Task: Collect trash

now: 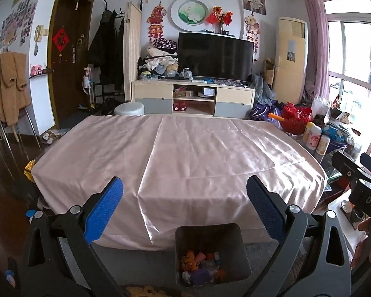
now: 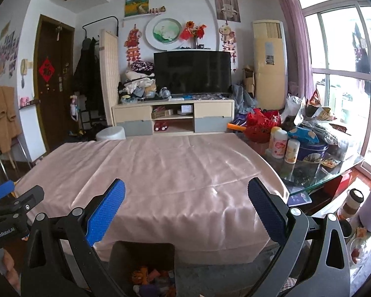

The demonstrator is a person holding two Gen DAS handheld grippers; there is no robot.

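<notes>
Your left gripper (image 1: 184,206) has its jaws spread wide with nothing between them, and your right gripper (image 2: 186,208) is the same, jaws apart and empty. Both hang over the near edge of the table (image 1: 210,153), which is draped in a pale pink cloth with no loose item showing on it. The trash sits in the dark bin (image 1: 211,252) on the floor just in front of the table's near edge, directly below your left gripper; a heap of crumpled scraps (image 1: 201,264) in orange, pink and purple lies in its bottom. From the right wrist view the same bin (image 2: 142,259) lies below and to the left. By the look of it the collecting is done or close to it, so the main risk is inventing work: the bottles (image 2: 283,146) and the blue tin (image 2: 311,149) crowded on the glass top beside the table's right end are probably belongings, not litter, and a reach there could knock the upright bottles over. Dropping either gripper toward the bin could clip its rim and tip it, spilling what is gathered. The two grippers also sit near one another, so a sideways swing may bump them. Behind the table stand a white stool (image 1: 129,109) and the TV stand (image 1: 194,96), well apart from your reach.
</notes>
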